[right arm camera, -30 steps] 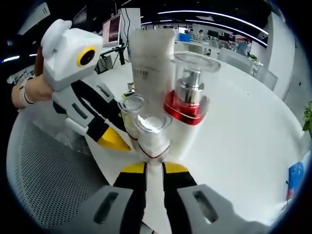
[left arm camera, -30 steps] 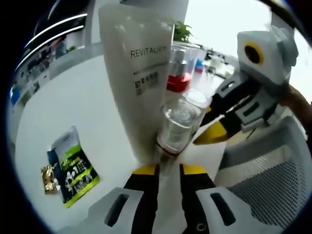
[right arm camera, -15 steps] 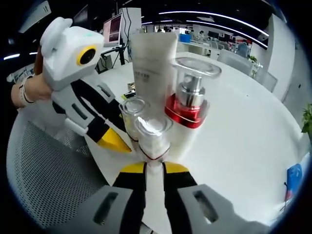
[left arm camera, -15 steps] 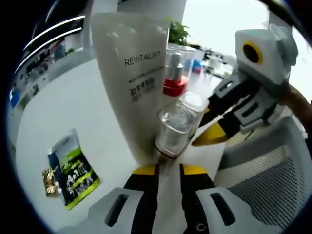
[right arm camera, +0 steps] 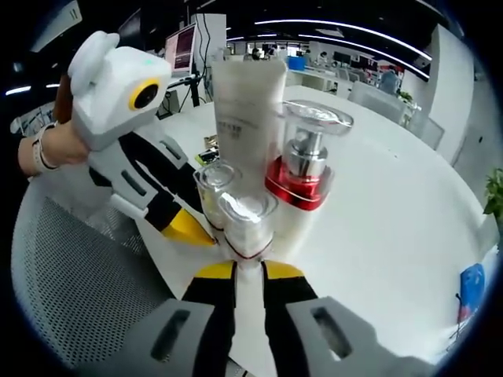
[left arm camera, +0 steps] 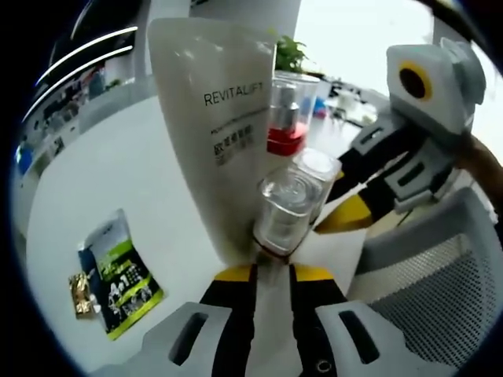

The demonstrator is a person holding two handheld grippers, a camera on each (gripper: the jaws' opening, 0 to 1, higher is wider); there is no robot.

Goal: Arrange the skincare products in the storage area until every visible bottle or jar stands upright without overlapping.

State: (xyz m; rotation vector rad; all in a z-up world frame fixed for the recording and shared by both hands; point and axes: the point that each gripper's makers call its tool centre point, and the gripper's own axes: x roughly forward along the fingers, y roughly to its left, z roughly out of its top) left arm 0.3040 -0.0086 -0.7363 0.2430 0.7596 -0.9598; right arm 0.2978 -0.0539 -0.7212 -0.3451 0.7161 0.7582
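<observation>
Evidently the products are clustered upright on the white tabletop [left arm camera: 118, 165] to avoid overlap: the white tube [left arm camera: 216, 118], the red-collared pump bottle [right arm camera: 302, 169] and two clear-capped small bottles just beside each other. Left claw [left arm camera: 273, 271] pinches the nearer small bottle [left arm camera: 284, 212] at its base; right claw [right arm camera: 249, 269] pinches the other small bottle [right arm camera: 247, 224]. Both claws approach low, from opposite sides.

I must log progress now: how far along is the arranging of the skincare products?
Done, it seems: the white tube and the red-collared pump bottle stand upright on the white table.

In hand: each tool is shut on a small clear-capped bottle, left tool, right tool.

Left: release both bottles standing apart; they look nearly touching.
</observation>
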